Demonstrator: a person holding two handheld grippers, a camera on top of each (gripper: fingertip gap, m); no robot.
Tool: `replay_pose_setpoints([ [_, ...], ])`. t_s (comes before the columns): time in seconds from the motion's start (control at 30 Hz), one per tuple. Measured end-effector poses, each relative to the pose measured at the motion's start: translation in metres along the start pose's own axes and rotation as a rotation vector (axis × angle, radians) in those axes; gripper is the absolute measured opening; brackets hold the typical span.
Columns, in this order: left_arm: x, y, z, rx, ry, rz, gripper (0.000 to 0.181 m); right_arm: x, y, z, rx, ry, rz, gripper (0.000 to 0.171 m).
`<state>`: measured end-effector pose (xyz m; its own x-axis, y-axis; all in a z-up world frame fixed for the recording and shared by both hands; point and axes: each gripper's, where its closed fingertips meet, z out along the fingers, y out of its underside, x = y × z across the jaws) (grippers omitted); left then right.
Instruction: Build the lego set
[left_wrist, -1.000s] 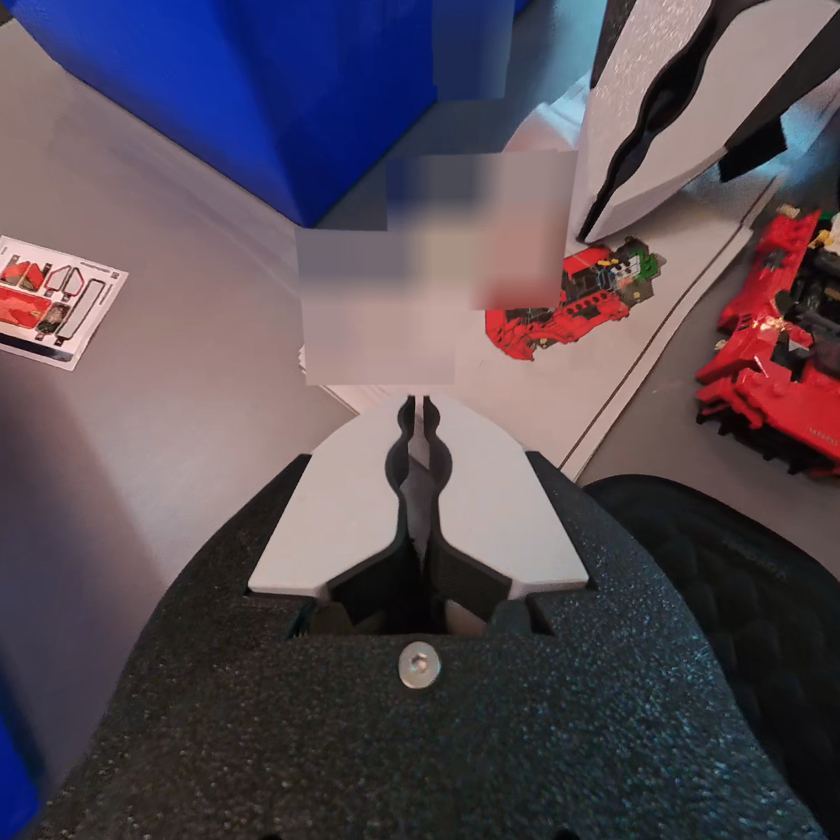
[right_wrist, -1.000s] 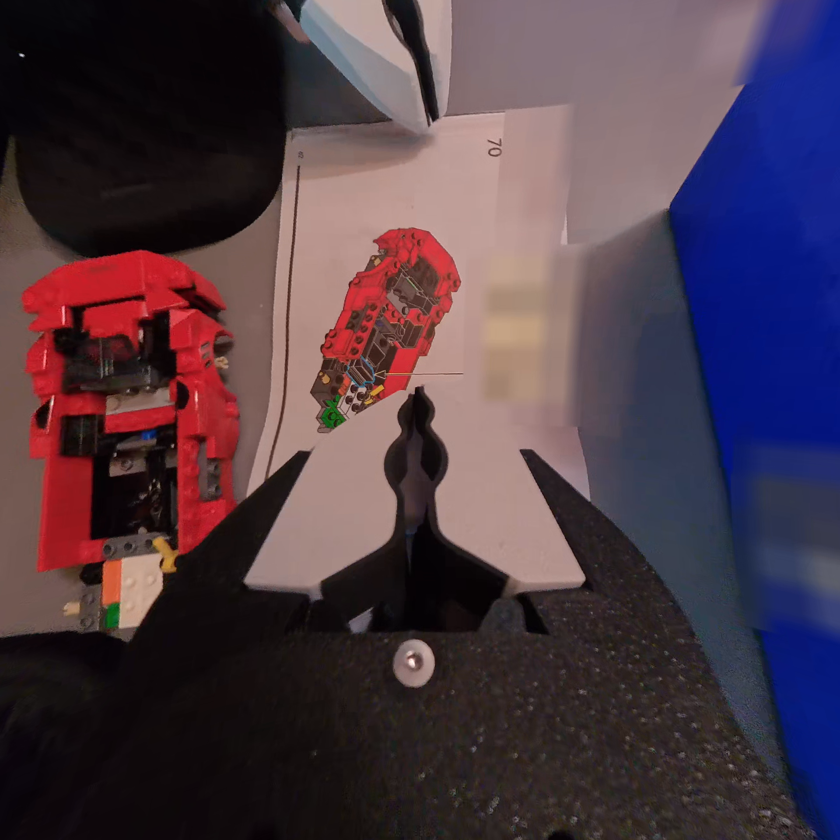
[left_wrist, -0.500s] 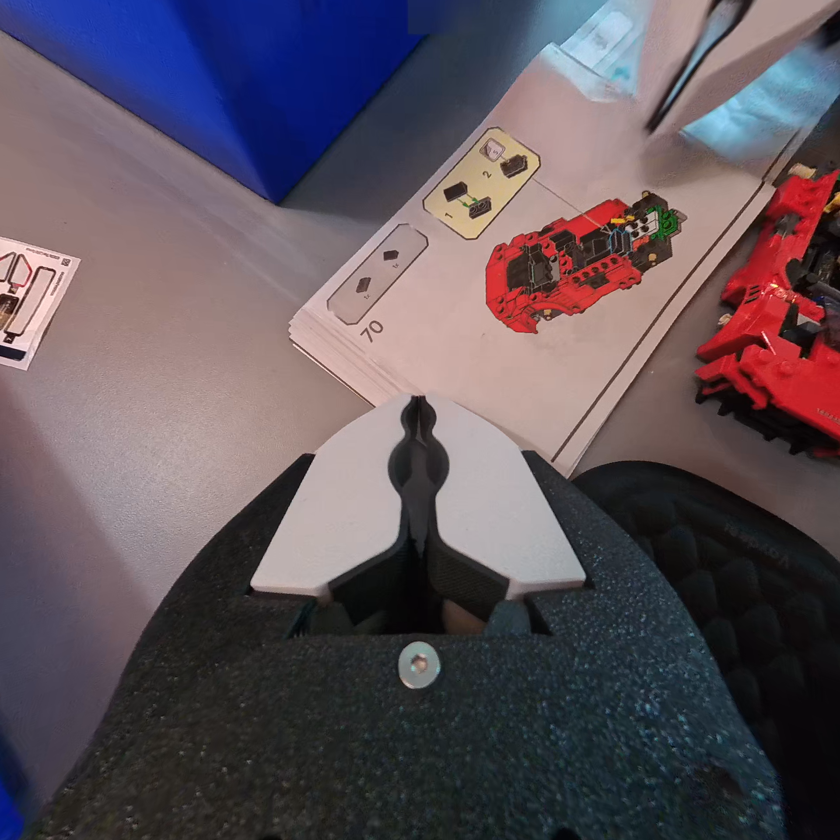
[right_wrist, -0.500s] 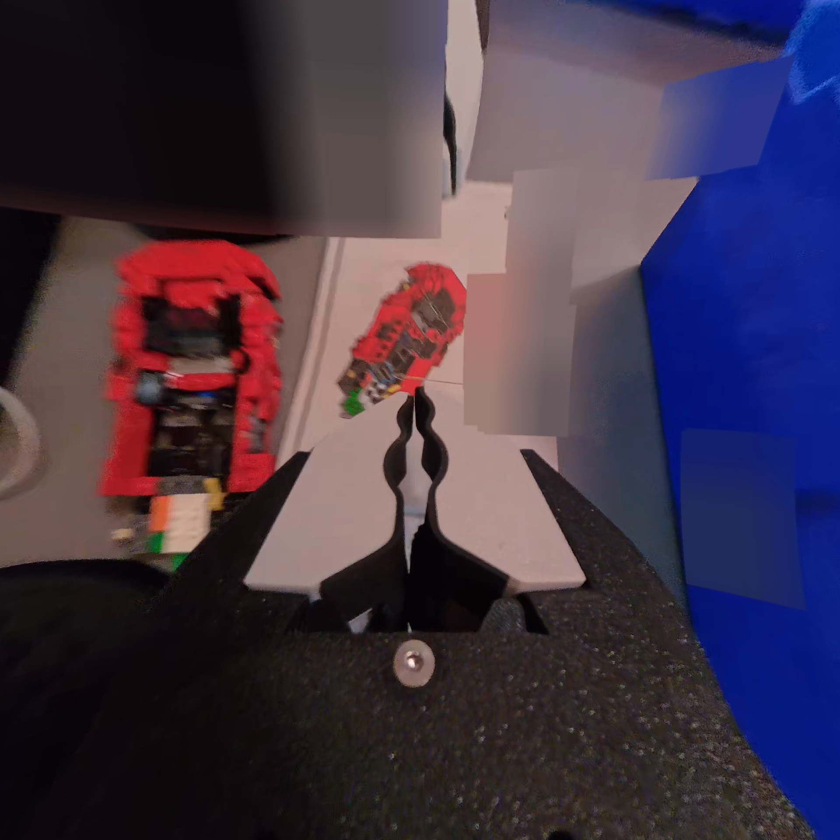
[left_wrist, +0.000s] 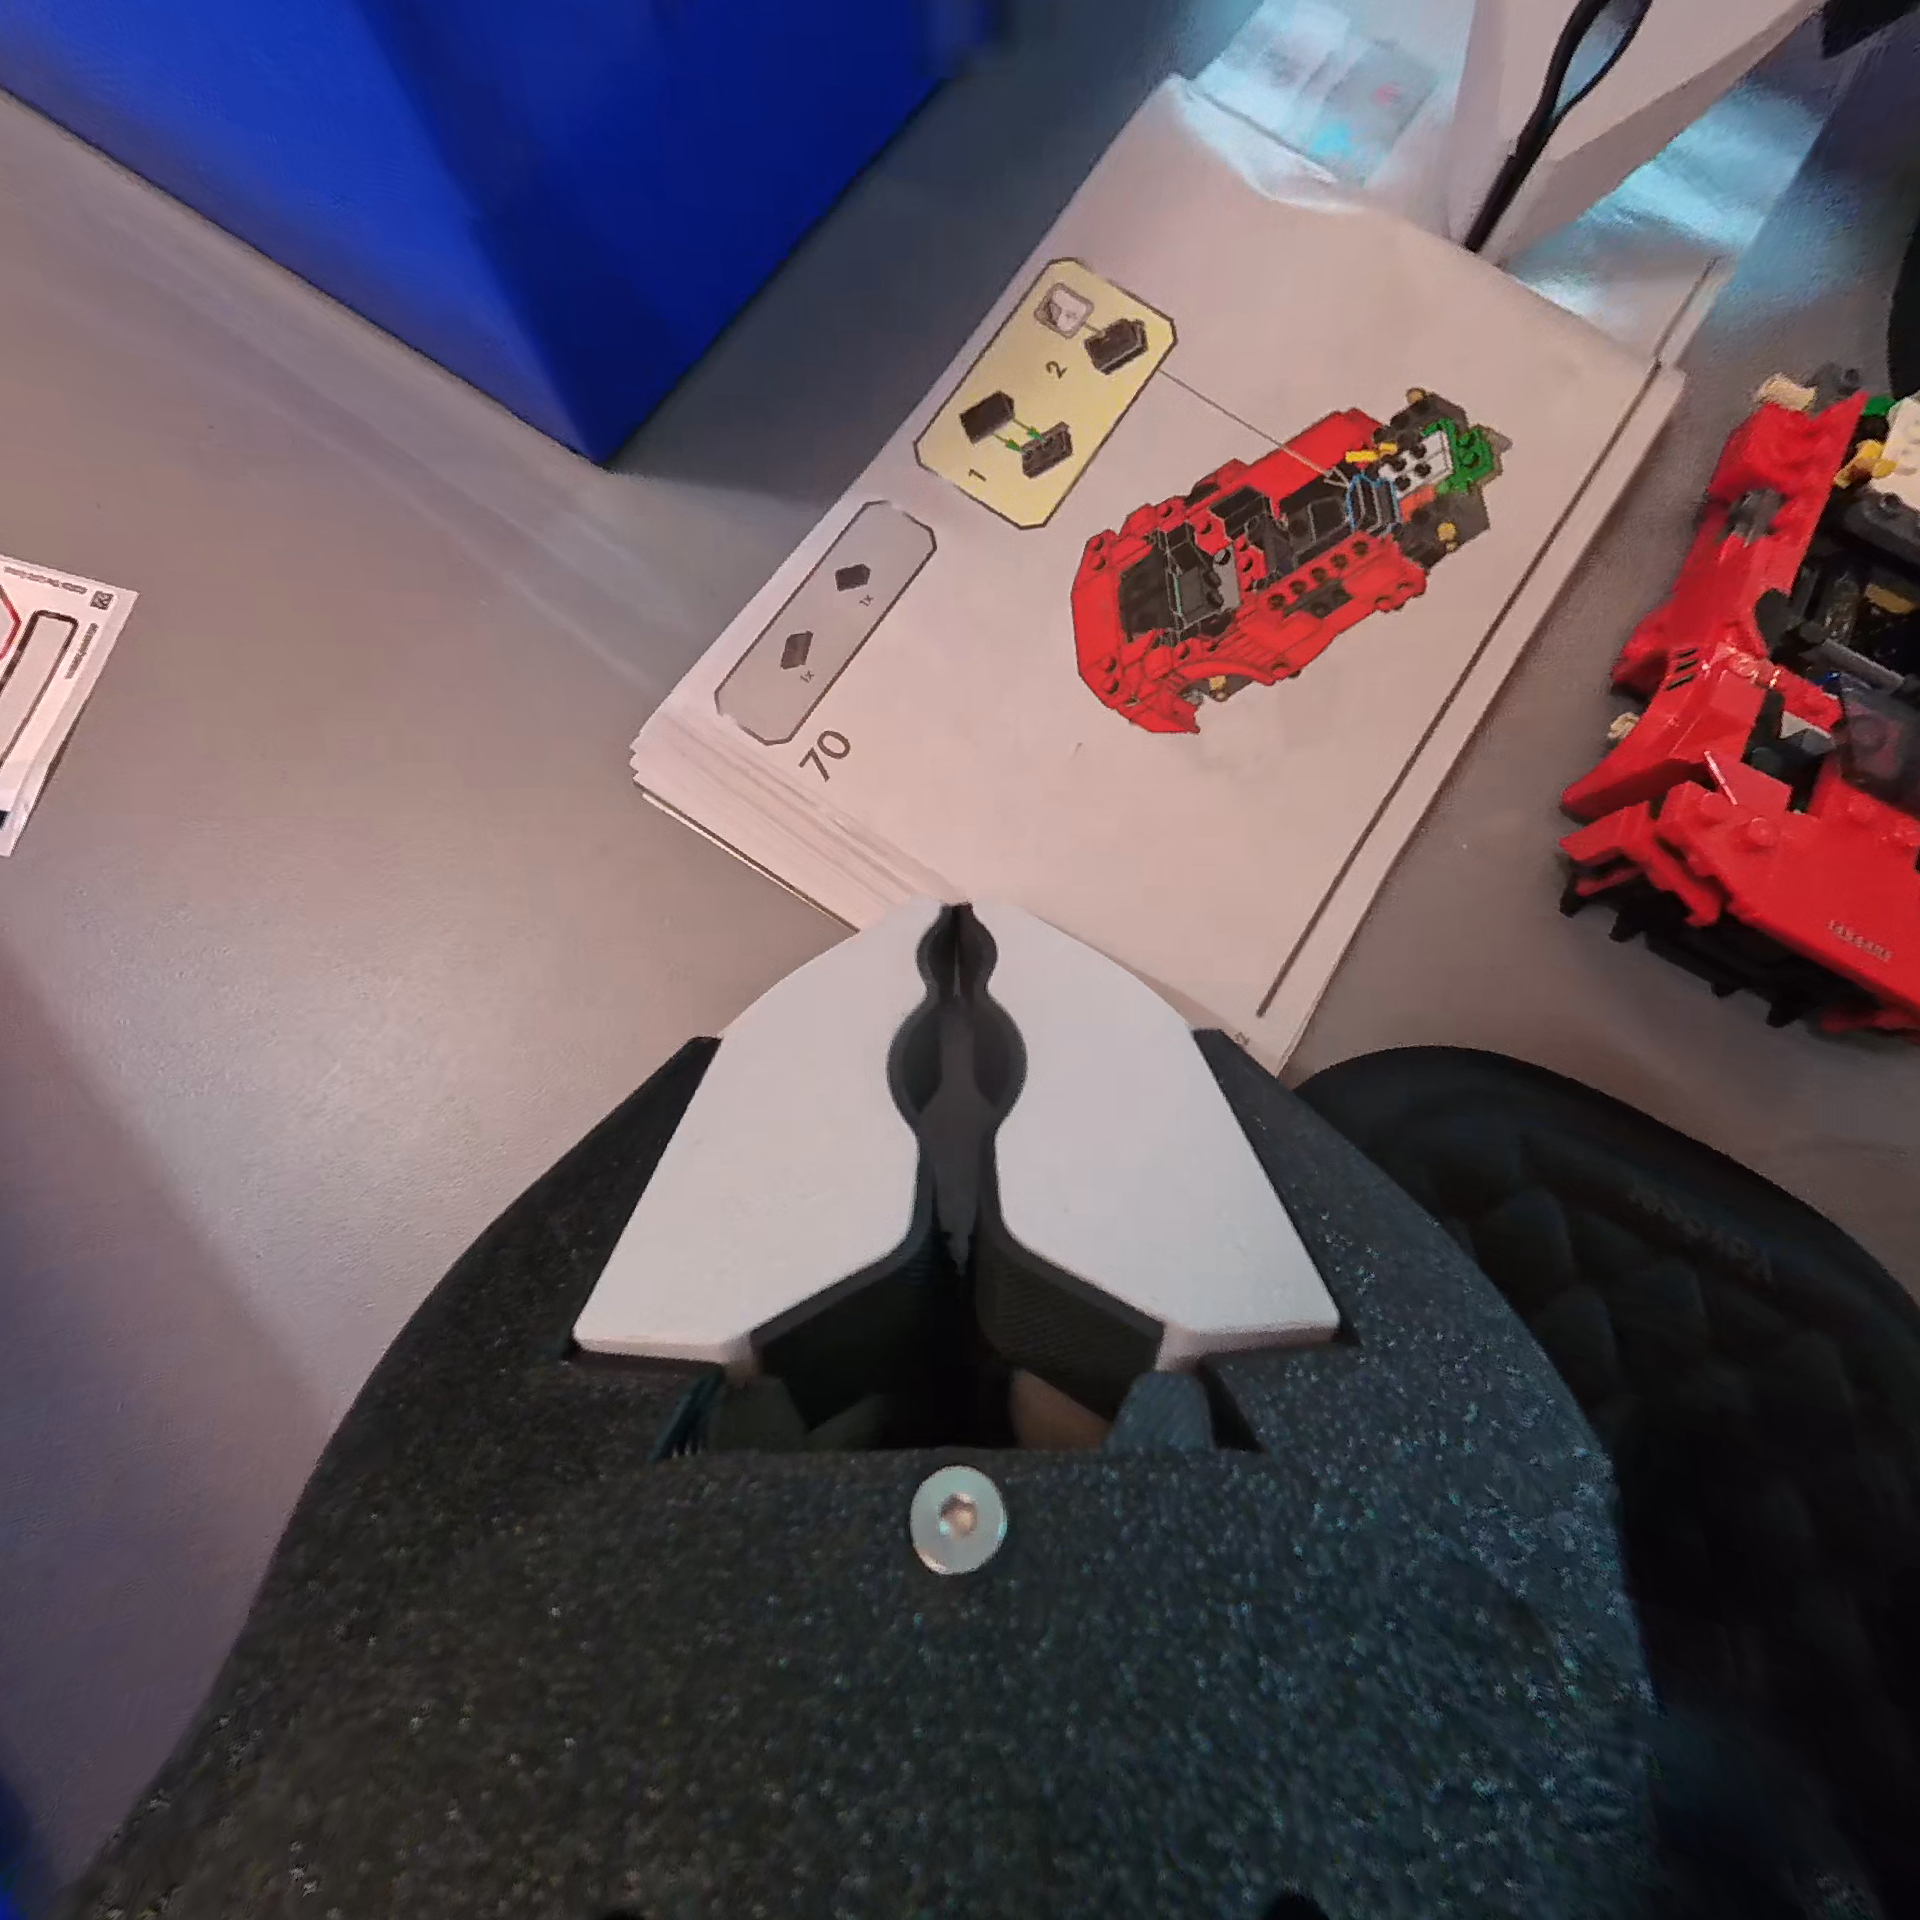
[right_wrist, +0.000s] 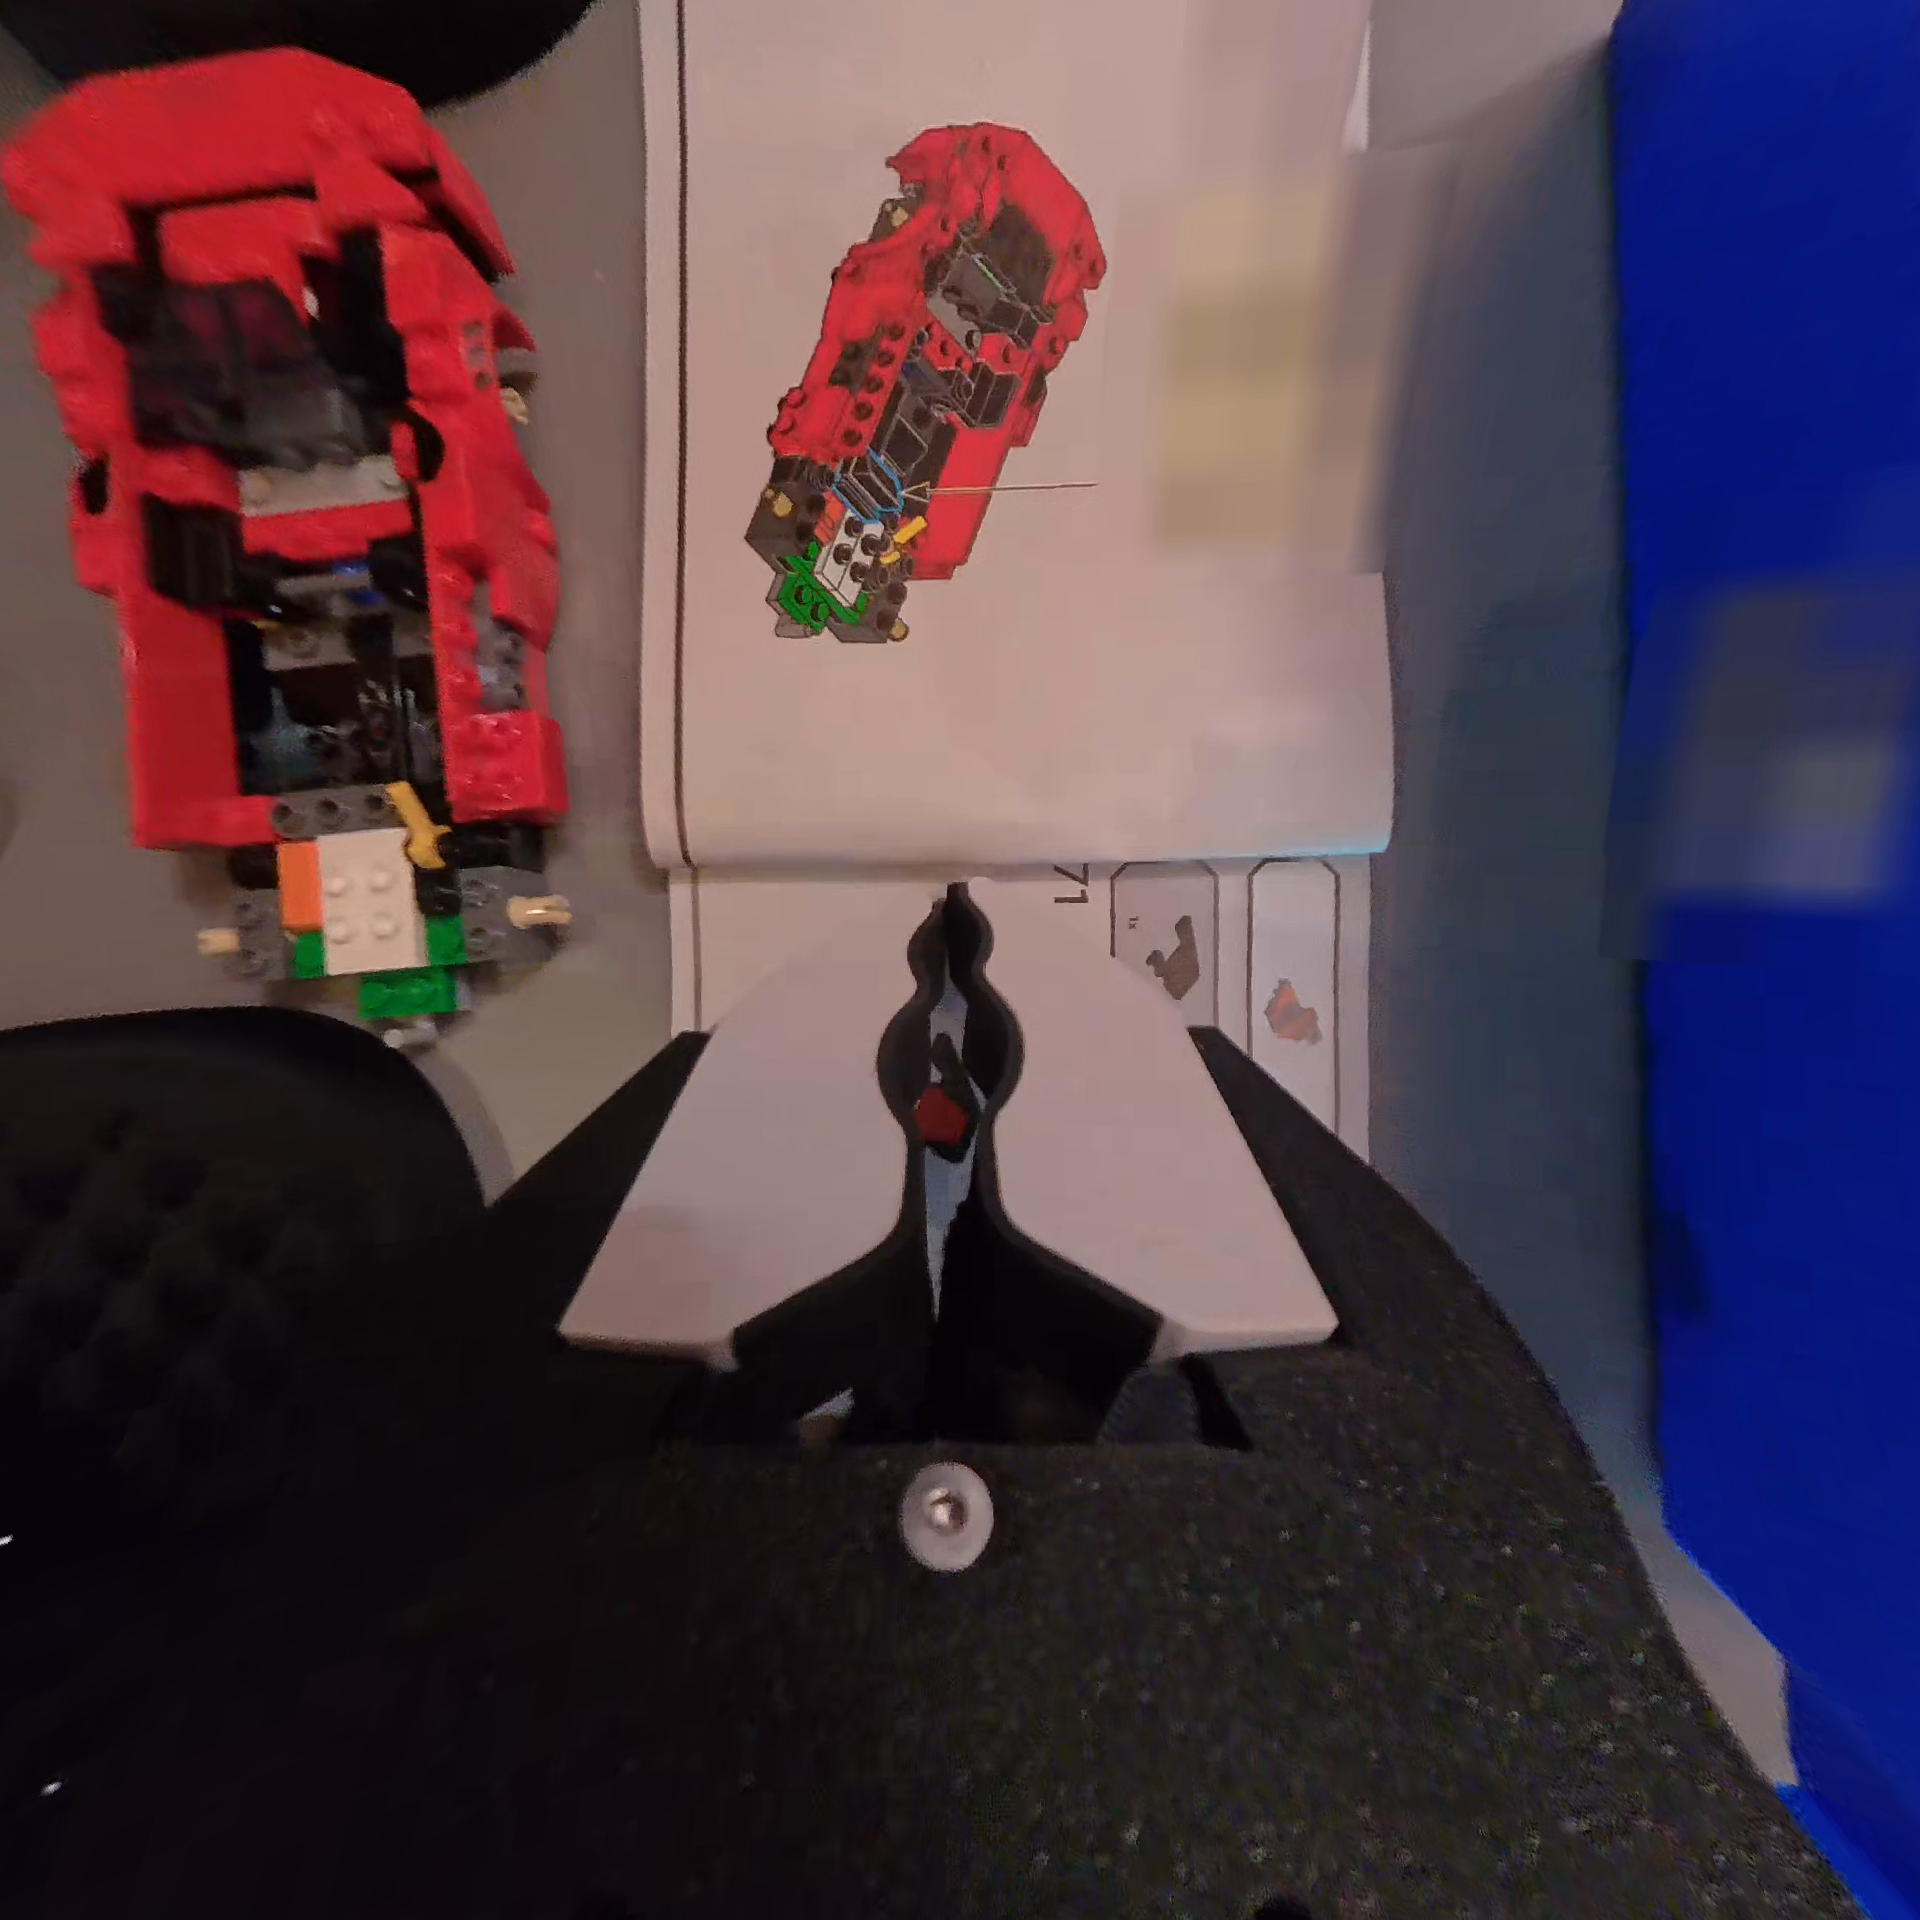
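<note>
On grey table (left_wrist: 312, 935): open instruction booklet (left_wrist: 1195, 790), half-built red lego car (right_wrist: 291, 499) just beside it. Left gripper (left_wrist: 956, 920) closed, empty, over booklet corner. Right gripper (right_wrist: 956, 899) pinched on lifted booklet page edge.

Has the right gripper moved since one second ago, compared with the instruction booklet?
Yes. The right gripper has pulled back toward the booklet's near edge: the printed car lies farther ahead of its tips.
</note>
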<state>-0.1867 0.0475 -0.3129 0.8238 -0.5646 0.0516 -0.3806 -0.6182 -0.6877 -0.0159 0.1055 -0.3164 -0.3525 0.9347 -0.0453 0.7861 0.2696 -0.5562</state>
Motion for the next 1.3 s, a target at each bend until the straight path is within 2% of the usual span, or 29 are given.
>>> replay_pose_setpoints([
  [0.6,0.0008,0.0001,0.0001,0.001,0.007,-0.003,0.000,0.0063,-0.0001,-0.0006,0.042,0.029,-0.002,0.000],
  [1.3,0.0008,0.0001,0.0000,0.001,0.004,0.001,0.000,0.0068,-0.0001,-0.0004,0.105,-0.020,0.073,0.000],
])
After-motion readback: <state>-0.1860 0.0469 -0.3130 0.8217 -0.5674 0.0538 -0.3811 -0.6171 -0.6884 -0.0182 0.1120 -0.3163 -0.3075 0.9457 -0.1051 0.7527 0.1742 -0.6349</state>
